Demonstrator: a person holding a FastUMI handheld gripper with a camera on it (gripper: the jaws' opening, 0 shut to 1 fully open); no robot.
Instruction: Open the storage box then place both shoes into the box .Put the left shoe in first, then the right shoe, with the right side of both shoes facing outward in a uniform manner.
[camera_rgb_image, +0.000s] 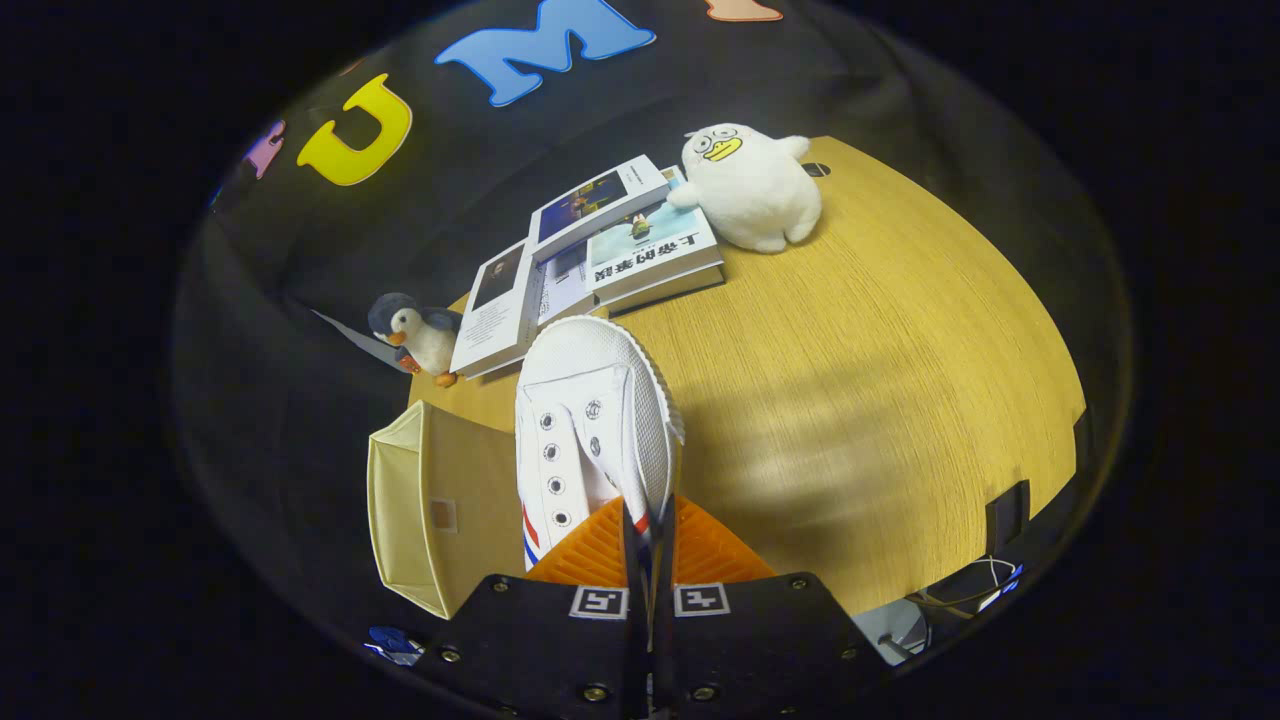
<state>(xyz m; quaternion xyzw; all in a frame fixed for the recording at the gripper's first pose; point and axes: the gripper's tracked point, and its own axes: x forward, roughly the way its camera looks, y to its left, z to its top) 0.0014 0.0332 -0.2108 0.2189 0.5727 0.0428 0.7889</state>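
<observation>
Between the two orange ridged fingers (600, 550) of the black gripper (648, 545): a white canvas shoe (592, 420) with metal lace holes and red and blue stripes on its side. Clamped tight on the shoe's upper edge, one finger on each side of the thin wall, almost no gap left. Toe pointing away toward 12 o'clock, held up above the table. Stripes low on the side facing 9 o'clock, just beside the left finger.

At 9 o'clock from the shoe, close beside it and lower down: a cream fabric storage box (415, 500), open, with its pale inside wall showing and a small tan patch on that wall. Shoe partly in front of the box's near side.

Under and to 3 o'clock of the shoe: a light wooden table top (880, 380), with a soft shadow across it.

Past the toe at 12 o'clock: a pile of books and magazines (590, 250), lying flat, some spread out. Touching the pile at 1 o'clock: a fat white plush duck with a yellow beak (750, 185). At 10 o'clock from the toe, right by the pile's end: a small grey and white plush penguin (415, 335) at the table's edge.
</observation>
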